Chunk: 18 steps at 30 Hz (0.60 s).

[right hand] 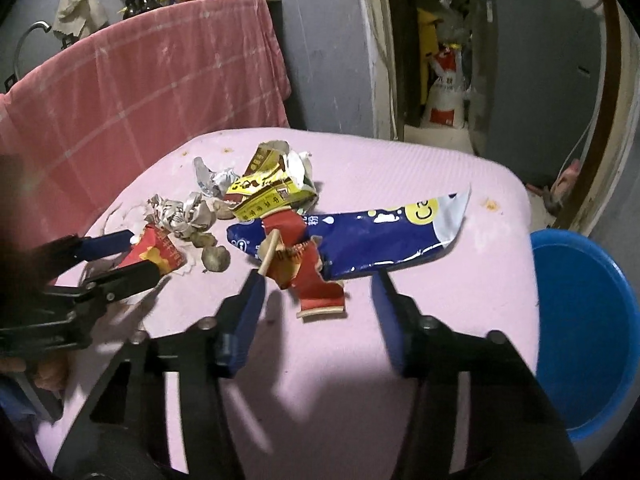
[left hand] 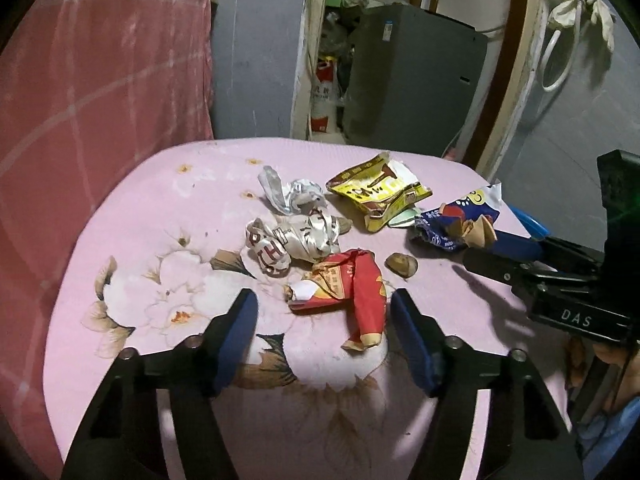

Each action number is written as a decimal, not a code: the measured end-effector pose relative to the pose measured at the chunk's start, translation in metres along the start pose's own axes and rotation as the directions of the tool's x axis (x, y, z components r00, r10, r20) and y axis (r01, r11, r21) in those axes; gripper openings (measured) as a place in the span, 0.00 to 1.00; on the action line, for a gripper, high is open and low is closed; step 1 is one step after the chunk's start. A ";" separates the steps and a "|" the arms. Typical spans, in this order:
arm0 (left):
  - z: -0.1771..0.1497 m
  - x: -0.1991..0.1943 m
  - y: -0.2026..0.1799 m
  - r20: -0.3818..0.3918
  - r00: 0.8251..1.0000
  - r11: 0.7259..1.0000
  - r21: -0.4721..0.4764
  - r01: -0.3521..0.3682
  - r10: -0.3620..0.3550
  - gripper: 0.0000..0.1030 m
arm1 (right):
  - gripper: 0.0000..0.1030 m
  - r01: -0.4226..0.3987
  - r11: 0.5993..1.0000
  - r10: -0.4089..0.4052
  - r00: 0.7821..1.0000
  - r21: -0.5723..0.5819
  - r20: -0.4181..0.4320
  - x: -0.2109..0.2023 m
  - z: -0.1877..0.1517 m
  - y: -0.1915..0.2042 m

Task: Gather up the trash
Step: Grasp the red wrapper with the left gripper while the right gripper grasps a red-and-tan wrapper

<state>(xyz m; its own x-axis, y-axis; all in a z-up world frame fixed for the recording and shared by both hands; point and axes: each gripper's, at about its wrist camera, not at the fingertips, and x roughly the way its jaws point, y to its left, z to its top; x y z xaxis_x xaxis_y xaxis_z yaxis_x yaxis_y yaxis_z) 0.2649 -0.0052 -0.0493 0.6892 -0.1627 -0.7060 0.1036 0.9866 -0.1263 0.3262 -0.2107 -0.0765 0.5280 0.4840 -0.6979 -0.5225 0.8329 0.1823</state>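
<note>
Scanning left to right, we've got our left gripper [left hand: 324, 312] spread wide around a red wrapper [left hand: 352, 292] on the pink cushion [left hand: 160, 208], then our right gripper [right hand: 318, 296] gaping before the blue wrapper [right hand: 368, 240], with the blue bucket [right hand: 580, 320] just beside the cushion.

Crumpled wrappers [left hand: 336, 236] on pink tbl.

Left wrist view: we look forward and down along the left gripper [left hand: 324, 308], close over the pink floral surface [left hand: 160, 208]. Right wrist view: we look along the right gripper [right hand: 318, 294] from the opposite side, equally close. Both views share the wrapper pile: the yellow wrapper [left hand: 380, 194] [right hand: 268, 196] lies ahead of each tool.
</note>
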 end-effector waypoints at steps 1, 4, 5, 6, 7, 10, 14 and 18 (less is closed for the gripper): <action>0.000 0.000 0.001 -0.001 1.000 1.000 -0.004 0.004 -0.004 0.56 | 0.42 -0.001 1.000 0.001 1.000 0.000 -0.003 0.000 0.000 0.000; 0.001 -0.001 0.003 -0.003 1.000 1.000 -0.012 0.018 -0.018 0.47 | 0.31 -0.004 1.000 0.004 1.000 -0.006 -0.015 0.002 0.001 0.001; 0.001 -0.001 0.003 -0.004 1.000 1.000 -0.013 0.024 -0.024 0.45 | 0.30 -0.010 1.000 0.009 1.000 -0.007 -0.021 0.003 0.001 0.002; 0.001 -0.002 0.003 -0.007 0.999 0.999 -0.015 0.032 -0.032 0.42 | 0.29 -0.013 1.000 0.013 1.000 -0.007 -0.025 0.004 0.001 0.002; 0.001 -0.002 0.002 -0.008 0.999 0.999 -0.016 0.036 -0.036 0.41 | 0.28 -0.014 1.000 0.014 1.000 -0.007 -0.026 0.004 0.000 0.002; 0.001 -0.004 0.001 -0.007 0.999 0.999 -0.020 0.050 -0.050 0.37 | 0.27 -0.021 1.000 0.021 0.999 -0.003 -0.028 0.005 0.000 0.001; 0.001 -0.005 -0.001 -0.010 0.998 0.998 -0.023 0.061 -0.061 0.36 | 0.26 -0.025 1.000 0.025 0.999 -0.001 -0.020 0.004 0.000 0.002; 0.000 -0.006 -0.004 -0.011 0.997 0.997 -0.024 0.072 -0.072 0.27 | 0.25 -0.026 1.000 0.026 1.000 -0.009 -0.009 0.002 -0.001 0.003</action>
<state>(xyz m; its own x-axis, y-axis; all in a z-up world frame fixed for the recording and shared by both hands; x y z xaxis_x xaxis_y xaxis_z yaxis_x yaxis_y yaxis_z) 0.2605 -0.0086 -0.0444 0.6720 -0.2337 -0.7027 0.1354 0.9717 -0.1937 0.3248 -0.2078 -0.0780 0.5082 0.5034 -0.6988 -0.5420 0.8175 0.1947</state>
